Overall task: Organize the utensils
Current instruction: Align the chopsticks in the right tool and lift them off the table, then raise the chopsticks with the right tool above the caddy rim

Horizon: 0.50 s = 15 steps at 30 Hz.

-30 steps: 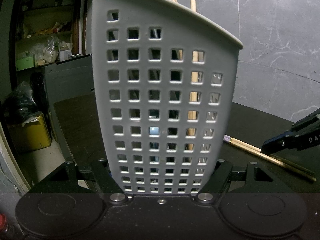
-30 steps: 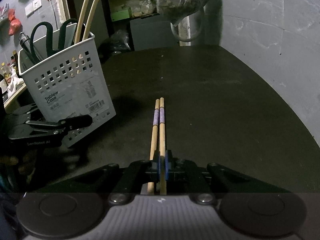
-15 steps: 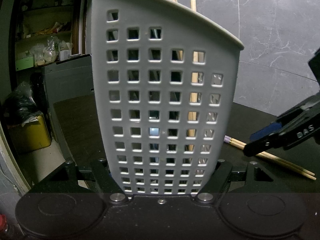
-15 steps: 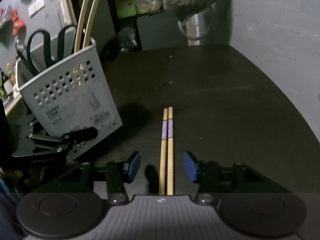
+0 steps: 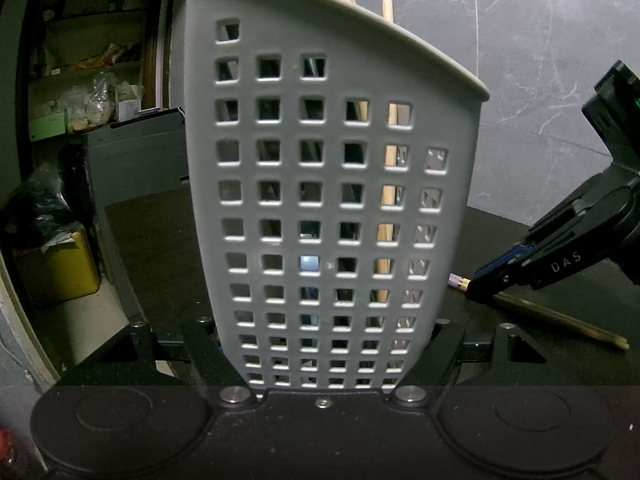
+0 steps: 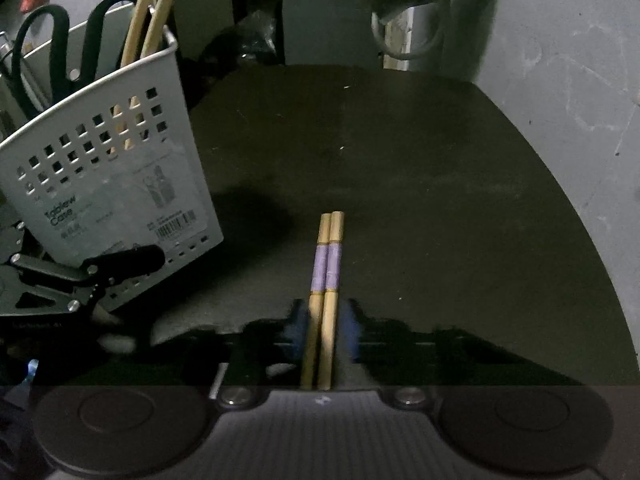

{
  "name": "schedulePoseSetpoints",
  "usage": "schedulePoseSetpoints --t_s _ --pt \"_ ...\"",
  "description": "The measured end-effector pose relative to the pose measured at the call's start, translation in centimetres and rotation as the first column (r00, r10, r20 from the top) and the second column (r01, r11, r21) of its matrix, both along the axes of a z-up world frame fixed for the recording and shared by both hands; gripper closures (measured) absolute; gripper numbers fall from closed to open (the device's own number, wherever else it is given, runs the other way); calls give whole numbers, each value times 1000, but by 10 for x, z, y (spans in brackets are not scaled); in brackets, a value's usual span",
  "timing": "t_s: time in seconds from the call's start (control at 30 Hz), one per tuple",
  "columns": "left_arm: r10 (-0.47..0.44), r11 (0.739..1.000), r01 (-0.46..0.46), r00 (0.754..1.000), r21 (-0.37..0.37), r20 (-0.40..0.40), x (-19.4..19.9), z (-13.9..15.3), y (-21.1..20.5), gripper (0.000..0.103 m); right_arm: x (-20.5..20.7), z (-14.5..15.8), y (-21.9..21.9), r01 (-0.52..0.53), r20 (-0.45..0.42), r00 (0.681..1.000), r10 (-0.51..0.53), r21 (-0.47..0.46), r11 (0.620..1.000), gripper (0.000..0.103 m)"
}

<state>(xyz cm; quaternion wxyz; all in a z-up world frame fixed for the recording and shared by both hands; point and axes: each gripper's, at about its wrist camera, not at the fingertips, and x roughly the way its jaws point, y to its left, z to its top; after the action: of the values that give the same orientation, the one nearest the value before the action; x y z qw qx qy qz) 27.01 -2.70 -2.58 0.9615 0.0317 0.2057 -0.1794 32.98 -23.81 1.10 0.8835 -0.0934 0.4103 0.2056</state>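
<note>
A: Right wrist view: what do the right tongs (image 6: 323,330) do?
B: Closing around two chopsticks (image 6: 329,264) lying on the dark tabletop (image 6: 420,184).
A: And the left tongs (image 5: 328,354)?
B: Pinching the grey utensil caddy (image 5: 320,184), standing left of the chopsticks.

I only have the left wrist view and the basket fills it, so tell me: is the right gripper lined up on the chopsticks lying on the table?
Observer: Yes. The two chopsticks lie side by side within the right gripper, whose jaws are closing around them.
Operator: What else stands in the basket?
Observer: Dark-handled scissors, next to two pale sticks.
Operator: Anything on the basket's side facing the right gripper?
Observer: A label with a barcode.
</note>
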Motion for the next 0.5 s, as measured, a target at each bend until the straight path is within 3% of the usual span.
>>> schedulePoseSetpoints --t_s 0.2,0.5 --pt "1 1000 -1 1000 -1 0 0 0 0 28 8 9 7 -35 -77 997 31 -47 998 90" --pt "1 1000 -1 1000 -2 0 0 0 0 28 12 10 7 -46 -82 996 42 -38 998 89"
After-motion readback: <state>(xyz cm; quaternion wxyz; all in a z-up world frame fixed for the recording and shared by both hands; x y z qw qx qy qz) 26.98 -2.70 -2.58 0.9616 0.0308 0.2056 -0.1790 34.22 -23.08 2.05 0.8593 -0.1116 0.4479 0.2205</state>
